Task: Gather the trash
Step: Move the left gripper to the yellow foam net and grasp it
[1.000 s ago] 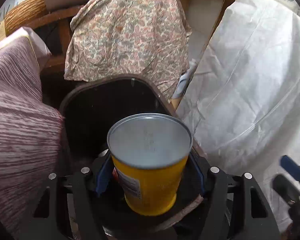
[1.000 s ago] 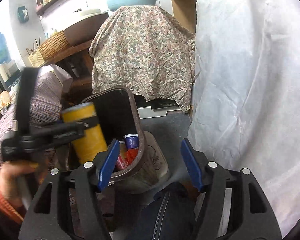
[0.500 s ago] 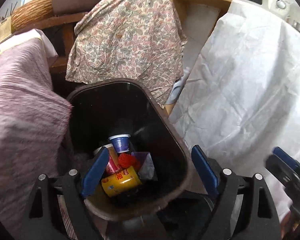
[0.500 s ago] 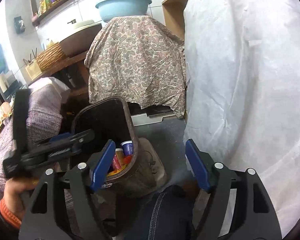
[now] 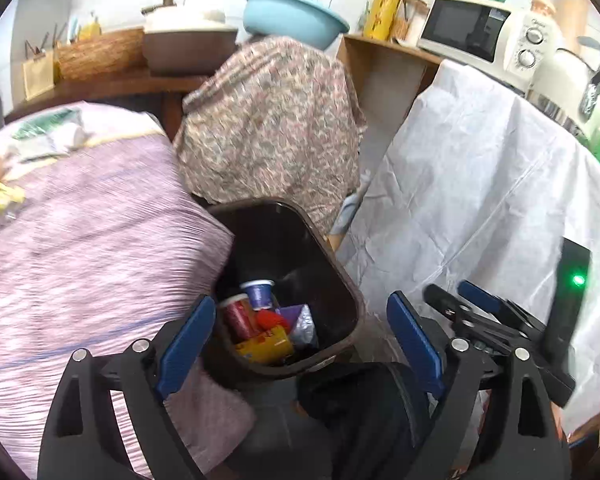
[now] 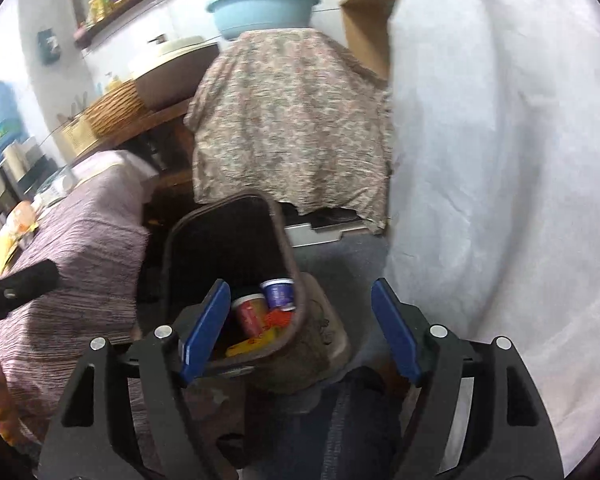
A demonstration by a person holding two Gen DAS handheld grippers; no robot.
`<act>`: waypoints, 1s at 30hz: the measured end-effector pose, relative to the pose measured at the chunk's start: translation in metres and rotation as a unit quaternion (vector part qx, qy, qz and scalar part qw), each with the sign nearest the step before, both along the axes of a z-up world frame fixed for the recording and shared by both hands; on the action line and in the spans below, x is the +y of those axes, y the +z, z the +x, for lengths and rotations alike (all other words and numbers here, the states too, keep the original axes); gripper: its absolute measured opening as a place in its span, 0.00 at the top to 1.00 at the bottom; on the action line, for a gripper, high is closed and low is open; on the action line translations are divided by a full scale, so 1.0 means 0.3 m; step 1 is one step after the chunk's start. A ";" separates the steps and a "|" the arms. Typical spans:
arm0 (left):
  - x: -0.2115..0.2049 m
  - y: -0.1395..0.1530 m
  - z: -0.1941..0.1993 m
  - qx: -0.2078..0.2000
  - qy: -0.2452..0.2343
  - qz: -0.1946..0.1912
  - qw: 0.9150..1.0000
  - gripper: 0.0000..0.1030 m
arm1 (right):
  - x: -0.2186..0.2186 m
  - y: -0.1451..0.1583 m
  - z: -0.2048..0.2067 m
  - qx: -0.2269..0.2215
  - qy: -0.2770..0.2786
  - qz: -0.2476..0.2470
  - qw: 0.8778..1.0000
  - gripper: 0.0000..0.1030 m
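A dark brown trash bin (image 5: pixel 342 280) stands on the floor; it also shows in the right wrist view (image 6: pixel 288 256). In it lie a yellow can (image 5: pixel 266 346), a red can (image 5: pixel 238 318), a purple-and-white cup (image 5: pixel 260 292) and a wrapper. My left gripper (image 5: pixel 300 336) is open and empty above the bin's near rim. My right gripper (image 6: pixel 300 328) is open and empty, also above the bin; it also shows at the right in the left wrist view (image 5: pixel 472 308).
A table under a purple striped cloth (image 5: pixel 80 248) stands left of the bin. A floral-covered object (image 5: pixel 272 120) with a blue basin (image 5: pixel 292 16) is behind it. White sheeting (image 5: pixel 480 184) hangs on the right. The person's dark-clothed leg (image 5: pixel 360 412) is below.
My left gripper held the yellow can over the bin, opened and let it drop in. Both grippers have since risen and drawn back from the bin.
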State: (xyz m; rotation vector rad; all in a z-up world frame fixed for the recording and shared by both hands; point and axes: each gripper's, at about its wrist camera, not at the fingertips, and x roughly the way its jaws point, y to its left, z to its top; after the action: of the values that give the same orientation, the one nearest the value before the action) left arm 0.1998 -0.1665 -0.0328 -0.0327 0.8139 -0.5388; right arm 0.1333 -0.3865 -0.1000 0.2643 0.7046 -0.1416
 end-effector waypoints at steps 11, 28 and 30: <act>0.402 0.137 -0.041 -0.040 0.070 0.028 0.996 0.14 | 0.370 0.099 0.107 -0.019 0.150 -0.020 0.988 0.29; 1.174 0.131 0.188 -0.019 0.253 0.043 0.966 0.14 | 0.833 0.229 0.187 -0.025 0.322 -0.037 0.946 0.28; 1.224 0.125 0.215 -0.015 0.253 0.039 0.967 0.14 | 0.884 0.244 0.202 -0.026 0.335 -0.040 0.941 0.28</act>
State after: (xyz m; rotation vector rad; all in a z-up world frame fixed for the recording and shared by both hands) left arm 0.2644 0.2007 0.0048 -0.1557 0.7608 -0.0237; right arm 0.1938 -0.1213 -0.0267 -0.0601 0.7009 0.4848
